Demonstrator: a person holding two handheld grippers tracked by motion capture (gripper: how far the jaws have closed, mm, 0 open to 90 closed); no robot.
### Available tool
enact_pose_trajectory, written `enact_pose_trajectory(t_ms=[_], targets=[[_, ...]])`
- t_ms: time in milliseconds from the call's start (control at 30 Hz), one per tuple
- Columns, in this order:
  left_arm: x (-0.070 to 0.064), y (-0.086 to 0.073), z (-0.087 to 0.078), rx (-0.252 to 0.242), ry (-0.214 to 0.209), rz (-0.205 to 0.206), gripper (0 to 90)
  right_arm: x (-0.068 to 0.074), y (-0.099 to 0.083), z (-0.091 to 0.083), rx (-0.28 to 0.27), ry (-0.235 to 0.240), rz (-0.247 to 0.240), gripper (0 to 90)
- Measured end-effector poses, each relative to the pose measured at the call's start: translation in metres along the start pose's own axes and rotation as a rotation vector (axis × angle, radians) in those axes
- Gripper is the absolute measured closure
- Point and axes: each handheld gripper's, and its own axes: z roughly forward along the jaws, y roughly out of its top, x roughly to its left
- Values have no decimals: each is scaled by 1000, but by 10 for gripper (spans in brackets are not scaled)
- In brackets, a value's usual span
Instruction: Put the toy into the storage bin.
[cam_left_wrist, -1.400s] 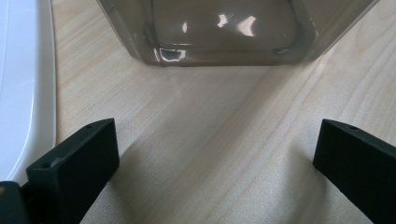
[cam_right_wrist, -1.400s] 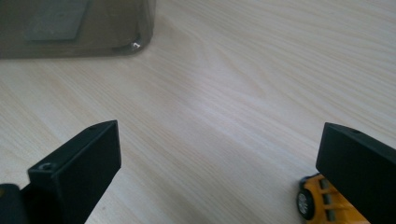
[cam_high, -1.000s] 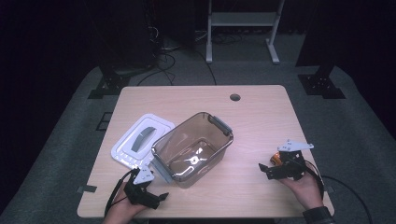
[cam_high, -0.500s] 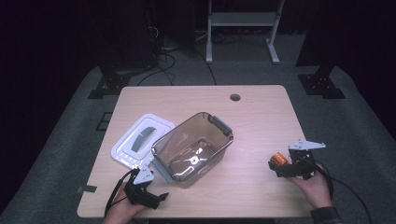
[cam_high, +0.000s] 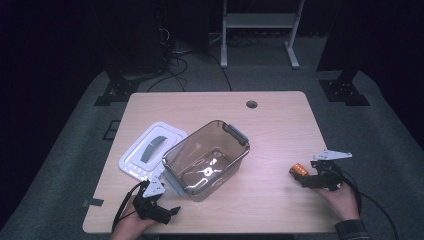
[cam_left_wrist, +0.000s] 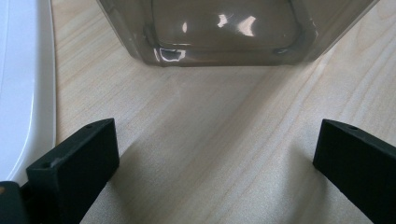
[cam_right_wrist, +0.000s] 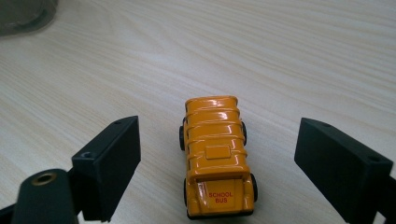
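Dark room, light wood table (cam_high: 280, 120). Clear brown container (cam_high: 206, 159) at table centre, white lid (cam_high: 150, 152) just beside it on left. Toy school bus (cam_right_wrist: 217, 154) well right of container, standing on wood between wide-spread jaws of right gripper (cam_high: 306, 176), touching neither. Left gripper (cam_high: 165, 206) near container's front corner, jaws wide, nothing held.

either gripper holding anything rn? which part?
Nothing held. Right gripper is open around the toy bus, jaws clear of its sides. Left gripper is open, empty.
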Motion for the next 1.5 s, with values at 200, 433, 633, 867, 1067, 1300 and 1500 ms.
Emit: enact_pose_trajectory(t_ms=[200,433,633,867,1067,1300,1500], targets=[[0,0,0,0,0,1,0,-2,-1,3,8,34,-15,259],[0,0,0,-1,0,0,0,-3,-2,8,25,36,-32,369],[0,0,0,-1,0,0,0,-5,-3,10,35,46,-43,494],[0,0,0,0,0,1,0,-6,-4,10,37,46,-44,529],[0,0,0,-1,0,1,0,-6,-4,9,37,45,-52,579],[0,0,0,-1,-1,0,0,-6,-3,7,36,54,-54,583],[0,0,0,-1,-1,1,0,-4,-1,3,23,55,-60,583]])
